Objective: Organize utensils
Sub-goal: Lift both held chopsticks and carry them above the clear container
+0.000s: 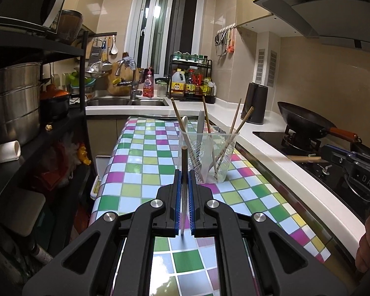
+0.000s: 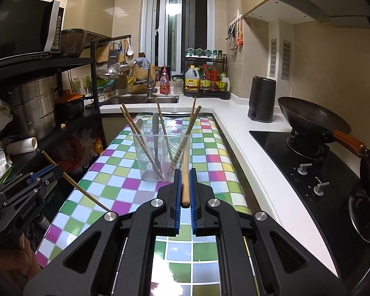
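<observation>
A clear plastic cup [image 1: 208,154] stands on the checkered tablecloth [image 1: 140,162]; it holds several wooden chopsticks, a white spoon and a grey utensil. It also shows in the right wrist view [image 2: 160,155]. My left gripper [image 1: 184,172] is shut on a single wooden chopstick [image 1: 184,162], held just short of the cup. It appears at the left of the right wrist view [image 2: 48,172], the chopstick [image 2: 83,190] slanting through it. My right gripper [image 2: 185,172] is shut on another chopstick [image 2: 185,175] pointing at the cup, and shows in the left wrist view [image 1: 332,157].
A white counter [image 2: 236,128] runs along the right with a black kettle [image 2: 261,100], a wok [image 2: 310,118] on the gas stove and a sink [image 2: 140,100] at the back. A black shelf rack [image 2: 49,113] with pots stands at the left.
</observation>
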